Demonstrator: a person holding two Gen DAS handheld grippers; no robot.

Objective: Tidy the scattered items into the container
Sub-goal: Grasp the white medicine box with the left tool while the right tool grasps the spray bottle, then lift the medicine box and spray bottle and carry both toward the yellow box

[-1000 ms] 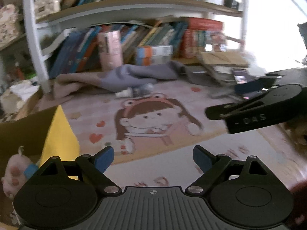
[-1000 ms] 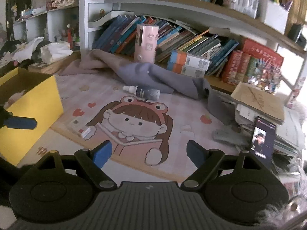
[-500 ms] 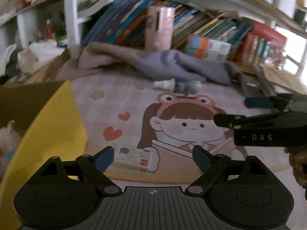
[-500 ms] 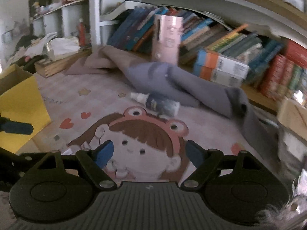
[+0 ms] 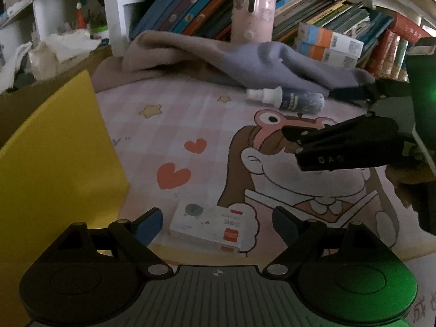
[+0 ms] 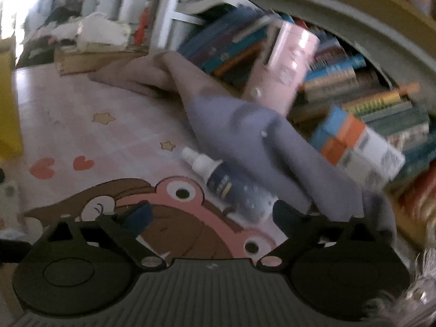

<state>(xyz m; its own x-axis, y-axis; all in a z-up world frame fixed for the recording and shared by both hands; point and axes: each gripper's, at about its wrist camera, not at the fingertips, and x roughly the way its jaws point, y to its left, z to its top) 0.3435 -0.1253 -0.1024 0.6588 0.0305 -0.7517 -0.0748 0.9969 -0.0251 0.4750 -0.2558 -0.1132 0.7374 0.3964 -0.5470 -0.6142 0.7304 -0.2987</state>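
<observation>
The yellow bin point(image 5: 54, 169) sits left of my left tool point(image 5: 216, 224), whose jaws are closing around a small box point(image 5: 211, 224), not touching. My right tool point(image 6: 209, 214) is opening, the bottle point(image 6: 231, 185) just ahead.

You have one spray bottle point(image 5: 286, 99) lying on one cartoon mat point(image 5: 190, 125), one small white carton point(image 5: 209, 224), one yellow container point(image 5: 54, 158), one pink cylinder point(image 5: 253, 8), two stacked blue-and-orange boxes point(image 5: 329, 45), and one crumpled blanket point(image 5: 245, 60). The shelf's books are too many to count.
</observation>
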